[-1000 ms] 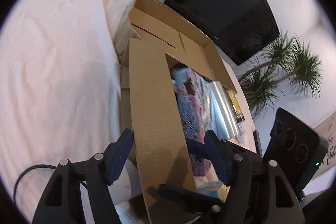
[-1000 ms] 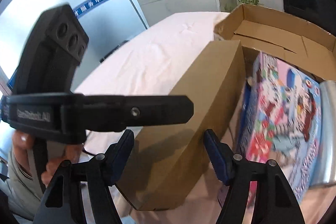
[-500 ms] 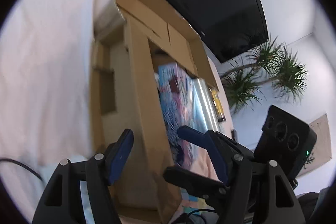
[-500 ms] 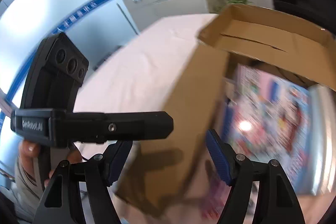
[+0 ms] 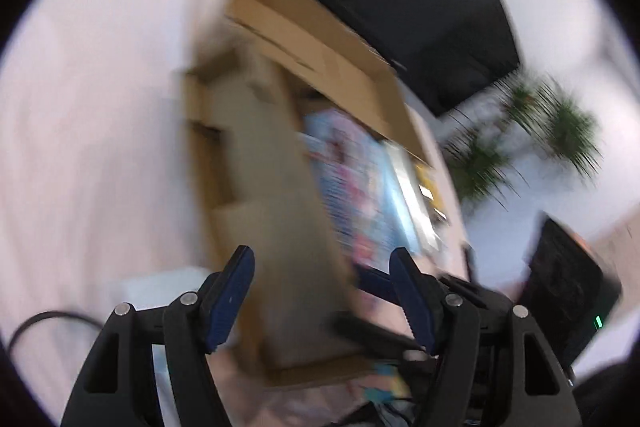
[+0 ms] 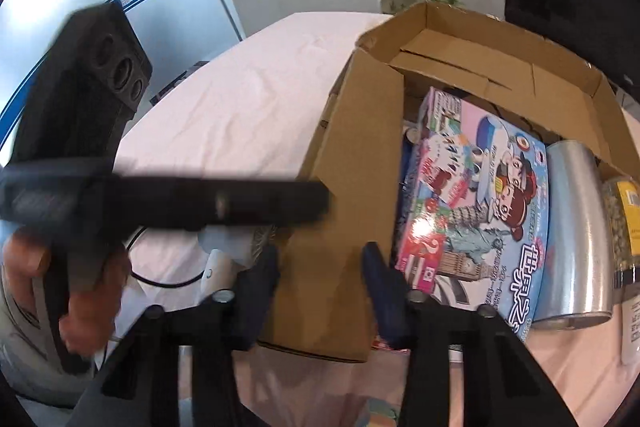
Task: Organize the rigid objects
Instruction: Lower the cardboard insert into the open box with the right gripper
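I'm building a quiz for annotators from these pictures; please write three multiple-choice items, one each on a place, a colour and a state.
1. Where does the silver cylinder lie relative to the colourful game box?
A. on top of it B. beside it, on its right in the right wrist view C. outside the cardboard box
2. What colour are the pads of the left gripper?
A. blue B. red C. white
3. How stand the jaws of the right gripper?
A. shut on the flap B. shut, empty C. open

Answers: B, its long side runs along the game box's right edge; A, dark blue shows on both fingers; C, a wide gap separates the fingers.
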`<state>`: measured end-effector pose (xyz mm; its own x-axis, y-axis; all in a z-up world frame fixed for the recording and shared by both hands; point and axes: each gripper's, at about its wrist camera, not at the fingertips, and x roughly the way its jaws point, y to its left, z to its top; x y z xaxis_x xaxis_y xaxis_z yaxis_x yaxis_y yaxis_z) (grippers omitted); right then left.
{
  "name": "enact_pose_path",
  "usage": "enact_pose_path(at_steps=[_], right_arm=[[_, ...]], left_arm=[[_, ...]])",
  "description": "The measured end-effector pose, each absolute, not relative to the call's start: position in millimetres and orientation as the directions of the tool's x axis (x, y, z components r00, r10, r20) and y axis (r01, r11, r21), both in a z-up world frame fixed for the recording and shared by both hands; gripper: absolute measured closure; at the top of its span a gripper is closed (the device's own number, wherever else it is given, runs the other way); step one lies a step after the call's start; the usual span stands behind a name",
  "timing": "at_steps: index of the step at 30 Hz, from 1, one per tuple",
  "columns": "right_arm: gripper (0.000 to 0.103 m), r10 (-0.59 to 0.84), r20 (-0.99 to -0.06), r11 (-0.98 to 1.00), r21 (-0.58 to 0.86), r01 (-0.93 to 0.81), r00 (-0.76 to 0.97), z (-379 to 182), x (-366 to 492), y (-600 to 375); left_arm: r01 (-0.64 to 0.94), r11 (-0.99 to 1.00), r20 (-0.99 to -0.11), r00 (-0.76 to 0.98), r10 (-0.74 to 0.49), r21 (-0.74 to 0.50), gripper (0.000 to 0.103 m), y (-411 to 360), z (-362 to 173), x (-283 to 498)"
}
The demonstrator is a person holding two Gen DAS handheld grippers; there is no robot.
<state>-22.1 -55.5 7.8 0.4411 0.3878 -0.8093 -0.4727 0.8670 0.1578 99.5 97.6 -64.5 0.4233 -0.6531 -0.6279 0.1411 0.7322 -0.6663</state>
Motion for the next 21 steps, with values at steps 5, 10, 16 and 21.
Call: enact_pose_path(at_steps=[5, 10, 16, 21], right_arm=[[0.078, 0.377, -0.796, 0.882, 0.153, -0.445, 0.473, 11.8, -27.1, -58.5], [0.082, 0.323, -0.799, 0.893, 0.079, -0.443, 0.508, 12.4, -6.3, -44.9], [0.083, 0.262, -0.793, 0.907, 0.008, -0.421, 0.550, 7.5, 18.0, -27.5], [0.093, 0.263, -0.775, 0.915, 0.011, -0.404, 0.574, 7.5, 35.0, -26.6]], left_arm=[[0.035, 0.804, -0.730, 0.398, -0.556, -0.594, 0.034, 108.7, -84.8, 116.0], [0.024, 0.826, -0.771, 0.342, -0.537, -0.564, 0.069, 98.8, -103.8, 130.5], [0.023, 0.830, -0.786, 0.311, -0.535, -0.557, 0.092, 100.6, -123.7, 132.7], [0.021, 0.831, -0.762, 0.385, -0.520, -0.556, 0.096, 116.9, -109.6, 117.8]])
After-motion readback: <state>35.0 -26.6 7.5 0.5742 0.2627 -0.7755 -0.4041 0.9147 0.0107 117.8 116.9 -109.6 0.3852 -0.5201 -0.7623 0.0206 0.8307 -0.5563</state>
